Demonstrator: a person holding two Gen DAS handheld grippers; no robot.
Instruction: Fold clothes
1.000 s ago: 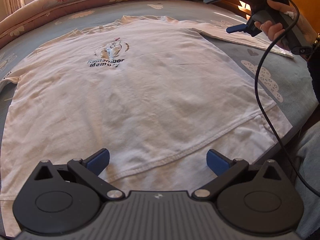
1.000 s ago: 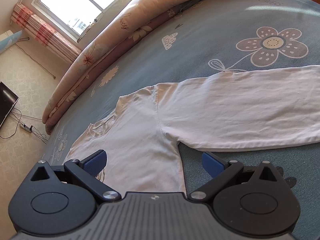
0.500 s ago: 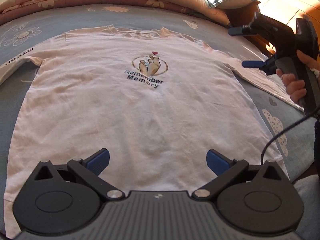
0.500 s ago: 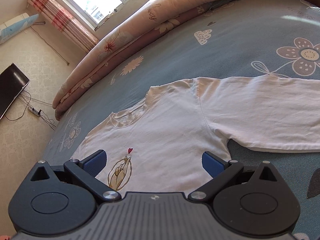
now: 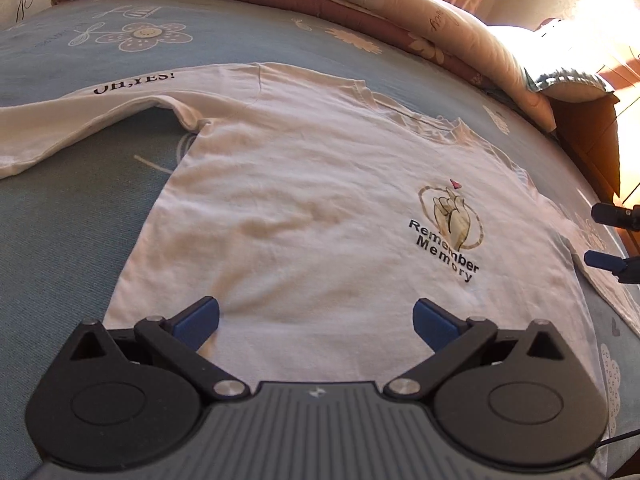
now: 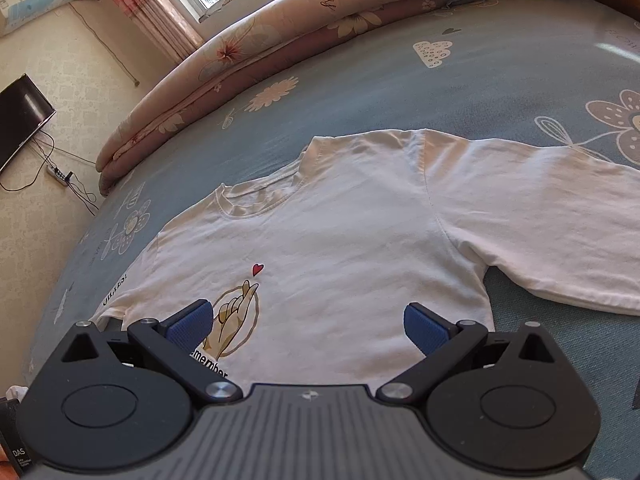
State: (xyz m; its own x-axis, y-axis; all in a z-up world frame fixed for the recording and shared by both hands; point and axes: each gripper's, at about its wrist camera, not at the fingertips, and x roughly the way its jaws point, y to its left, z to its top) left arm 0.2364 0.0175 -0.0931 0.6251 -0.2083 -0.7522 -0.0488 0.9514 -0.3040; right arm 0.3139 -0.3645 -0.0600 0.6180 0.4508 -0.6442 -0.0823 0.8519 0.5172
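One white long-sleeved shirt [image 5: 320, 208] lies flat, print up, on the blue flowered bed sheet [image 5: 60, 232], collar toward the rolled quilt [image 6: 256, 40], hem toward the person, sleeves stretched out sideways. Both tongs hang over it with nothing in them: the left gripper [image 5: 316, 318] spread wide, the right gripper [image 6: 307, 322] likewise. Sleeve ends and hem are cut off from view.

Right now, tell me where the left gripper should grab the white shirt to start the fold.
Probably the left sleeve. It lies flat, stretched out sideways from the white shirt on the blue bedsheet. Bring the open left gripper down from above and pinch one sleeve edge, where a finger could slide under the thin fabric.
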